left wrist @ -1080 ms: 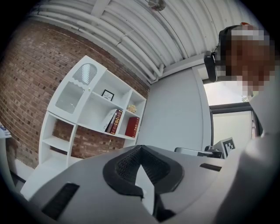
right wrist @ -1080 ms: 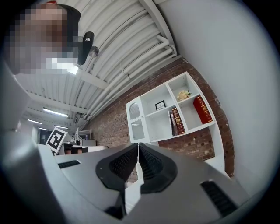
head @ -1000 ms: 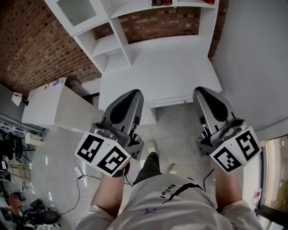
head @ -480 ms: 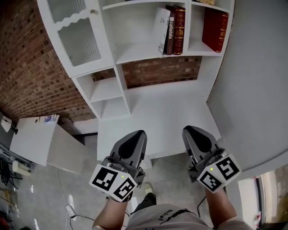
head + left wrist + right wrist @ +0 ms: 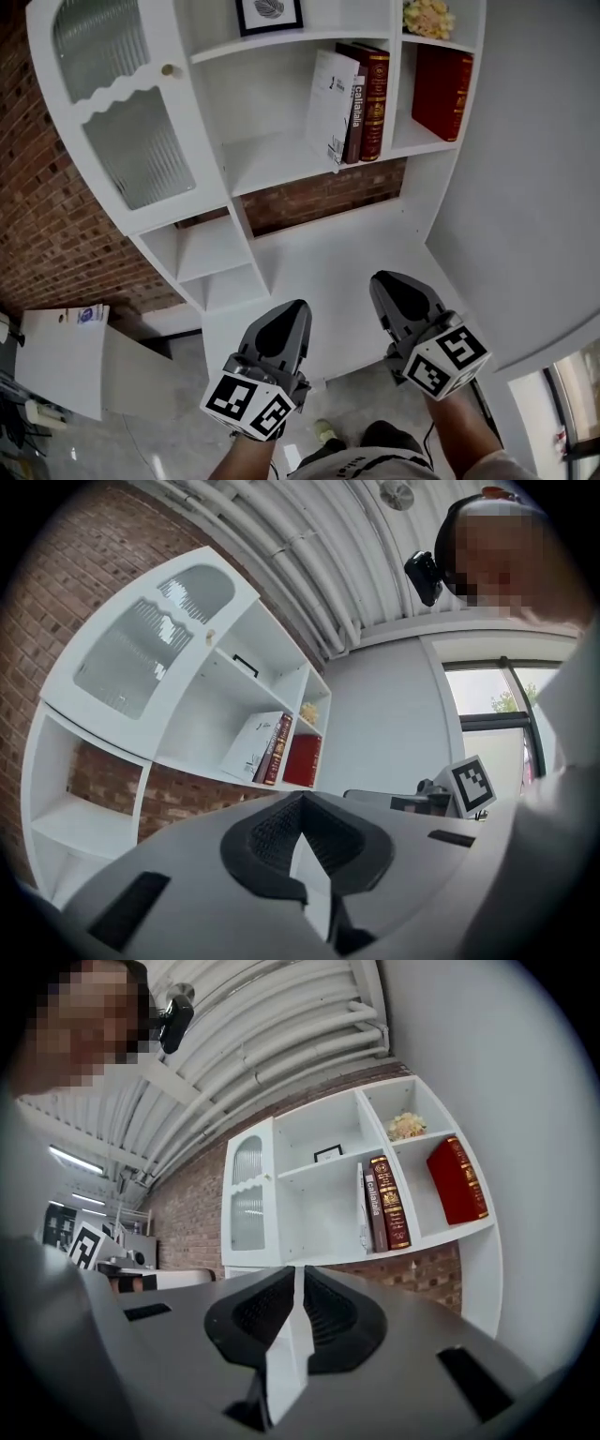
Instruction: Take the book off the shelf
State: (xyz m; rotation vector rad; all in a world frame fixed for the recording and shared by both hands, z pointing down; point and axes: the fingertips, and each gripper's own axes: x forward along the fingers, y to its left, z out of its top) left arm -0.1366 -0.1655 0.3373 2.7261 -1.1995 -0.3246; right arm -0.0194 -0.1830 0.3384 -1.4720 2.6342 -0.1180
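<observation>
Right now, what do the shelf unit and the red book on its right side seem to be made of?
Shelf unit: probably painted wood or board, matt white; its panels look flat and smooth. Red book: hard cover, perhaps cloth or imitation leather, dark red with gold bands on the spine.

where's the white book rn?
Head view, upper middle: the white book stands tilted in the centre compartment of the shelf, immediately left of the brown book and below the framed picture.
</observation>
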